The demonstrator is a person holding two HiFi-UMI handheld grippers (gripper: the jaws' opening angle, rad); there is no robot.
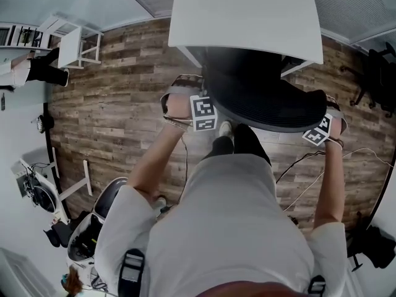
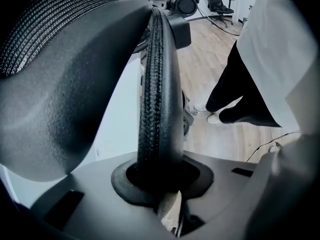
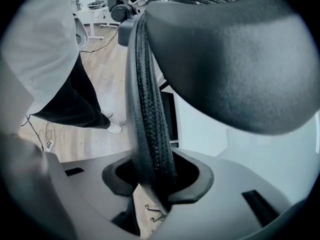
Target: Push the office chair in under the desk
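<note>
Office chair (image 1: 266,98) partly in under the white desk (image 1: 247,17): the curved backrest projects past the desk's near edge, so the push appears well advanced but not finished. The left gripper (image 2: 160,181) has its jaws pinched on the backrest's mesh rim (image 2: 159,99). The right gripper (image 3: 156,176) pinches the opposite side of that rim in the same way. The seat, base and castors are hidden beneath desk and backrest, so the clearance left cannot be judged.
</note>
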